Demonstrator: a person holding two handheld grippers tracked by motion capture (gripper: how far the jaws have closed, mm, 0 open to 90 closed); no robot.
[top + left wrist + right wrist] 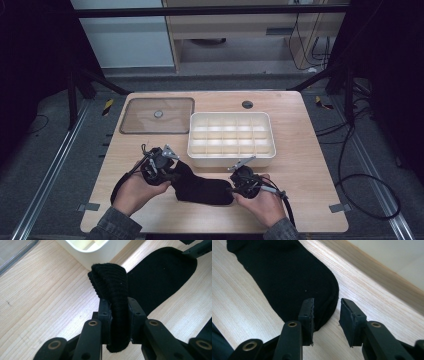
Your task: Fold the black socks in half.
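Note:
A black sock (202,189) lies flat on the wooden table (305,200) in front of the white divided box (231,139). My left gripper (167,172) is shut on the sock's ribbed cuff end (112,287), which bunches up between the pads. My right gripper (234,189) stands at the sock's toe end (294,282) with its jaws apart. One fingertip (308,312) rests over the sock's edge and the other fingertip (349,317) is over bare wood. Nothing is pinched between them.
The white box has several small compartments and sits just beyond both hands. A clear lid (157,115) lies at the back left of the table. A round dark hole (247,104) is near the far edge.

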